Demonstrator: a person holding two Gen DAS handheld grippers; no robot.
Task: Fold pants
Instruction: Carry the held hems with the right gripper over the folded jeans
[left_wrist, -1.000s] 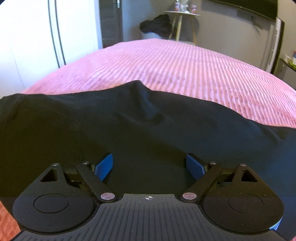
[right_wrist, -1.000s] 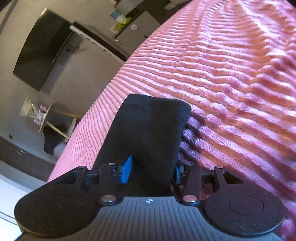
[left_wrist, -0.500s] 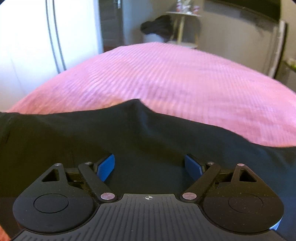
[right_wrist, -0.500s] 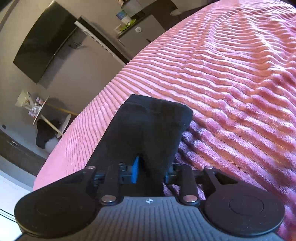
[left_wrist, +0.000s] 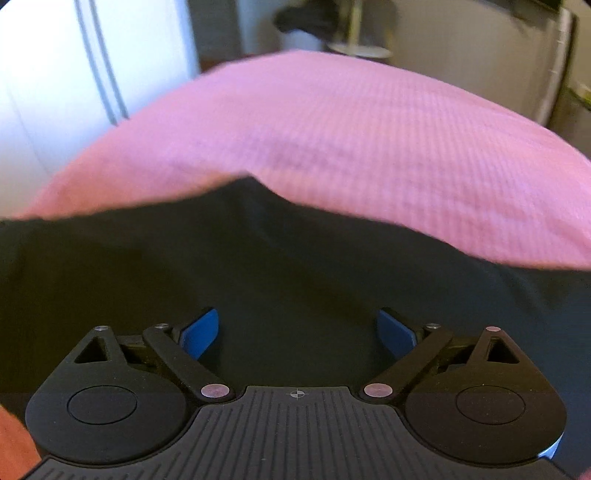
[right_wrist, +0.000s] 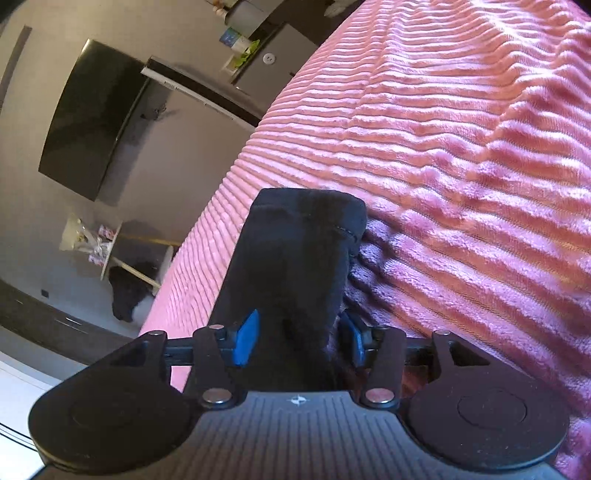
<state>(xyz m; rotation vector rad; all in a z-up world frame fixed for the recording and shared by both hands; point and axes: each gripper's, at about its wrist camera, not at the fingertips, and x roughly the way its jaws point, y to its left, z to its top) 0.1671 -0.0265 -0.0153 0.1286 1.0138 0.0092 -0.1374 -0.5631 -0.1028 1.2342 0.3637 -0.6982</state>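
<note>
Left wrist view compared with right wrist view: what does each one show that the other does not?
Only the left wrist view shows the white wardrobe and a wide spread of the black pants under the open left claw. Only the right wrist view shows the wall television and one narrow pant leg between the right claw fingers. Both show the pink bedspread.

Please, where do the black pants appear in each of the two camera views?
Left wrist view: the black pants fill the lower half, spread wide across the picture above the left gripper.
Right wrist view: a narrow part runs up the centre from between the fingers of the right gripper.
Shared landmark: the pink bedspread.
</note>
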